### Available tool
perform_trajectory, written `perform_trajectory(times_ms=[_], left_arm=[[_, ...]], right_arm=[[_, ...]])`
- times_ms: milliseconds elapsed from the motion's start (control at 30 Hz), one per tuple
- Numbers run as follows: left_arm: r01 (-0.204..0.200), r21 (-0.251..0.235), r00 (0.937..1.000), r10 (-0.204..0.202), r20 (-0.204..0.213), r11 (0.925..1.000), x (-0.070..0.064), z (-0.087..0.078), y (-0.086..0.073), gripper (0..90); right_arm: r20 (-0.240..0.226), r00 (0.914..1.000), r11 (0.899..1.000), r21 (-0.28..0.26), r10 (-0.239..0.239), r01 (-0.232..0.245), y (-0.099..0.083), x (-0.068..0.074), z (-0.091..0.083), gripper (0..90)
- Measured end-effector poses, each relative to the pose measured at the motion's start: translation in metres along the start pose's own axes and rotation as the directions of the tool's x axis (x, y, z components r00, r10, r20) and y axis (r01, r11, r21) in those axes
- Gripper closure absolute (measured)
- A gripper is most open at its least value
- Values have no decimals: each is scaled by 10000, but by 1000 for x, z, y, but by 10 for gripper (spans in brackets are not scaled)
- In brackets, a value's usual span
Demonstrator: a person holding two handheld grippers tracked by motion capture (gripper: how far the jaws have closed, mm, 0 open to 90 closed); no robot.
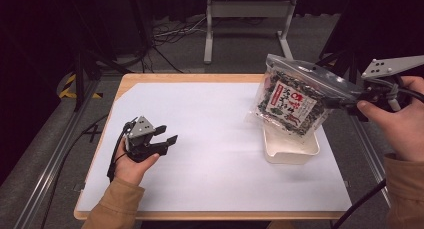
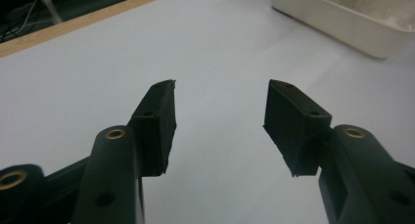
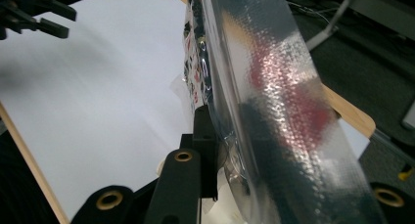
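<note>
The only print is on the snack bag point(image 1: 291, 100) — a white label panel with a red round mark and dark East Asian characters in columns, too small and blurred to read. In the right gripper view the bag's point(image 3: 274, 111) print is a red-and-black blur — illegible.

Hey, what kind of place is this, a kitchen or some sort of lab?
Likely a lab or recording studio, not a kitchen: dark curtains around, loose cables on the floor, and a paper-covered table set between metal rails.
</note>
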State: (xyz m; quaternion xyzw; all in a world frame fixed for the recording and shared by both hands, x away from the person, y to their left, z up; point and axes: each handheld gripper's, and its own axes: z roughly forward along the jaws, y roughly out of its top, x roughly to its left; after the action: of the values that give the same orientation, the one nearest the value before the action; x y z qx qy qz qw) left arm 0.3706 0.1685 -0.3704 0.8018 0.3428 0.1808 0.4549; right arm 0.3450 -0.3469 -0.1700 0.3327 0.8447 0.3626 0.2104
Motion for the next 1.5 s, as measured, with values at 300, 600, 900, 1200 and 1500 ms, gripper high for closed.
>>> perform_trajectory(times_ms=[300,600,900,1200,1500], left_arm=[[122,23,9999,-122,22,9999,0,1,-1,448],[82,55,10000,-82,27,10000,1,1,-1,447],[57,106,10000,-58,38,9999,1,3,-2,442],[86,133,9999,-87,79,9999,0,5,-3,437],[114,102,9999,-115,40,9999,2,4,-3,433]], right_arm=[[878,9933,9922,931,752,-833,-4,-4,6,789],[1117,9890,9849,1321,971,-1116,-9,-7,16,789],[1083,9856,9675,2038,1296,-1496,-20,-16,41,789],[1118,9874,9634,2312,1123,-1358,-21,-14,57,789],[1226,9870,9556,2631,1036,-1330,-24,-15,73,789]])
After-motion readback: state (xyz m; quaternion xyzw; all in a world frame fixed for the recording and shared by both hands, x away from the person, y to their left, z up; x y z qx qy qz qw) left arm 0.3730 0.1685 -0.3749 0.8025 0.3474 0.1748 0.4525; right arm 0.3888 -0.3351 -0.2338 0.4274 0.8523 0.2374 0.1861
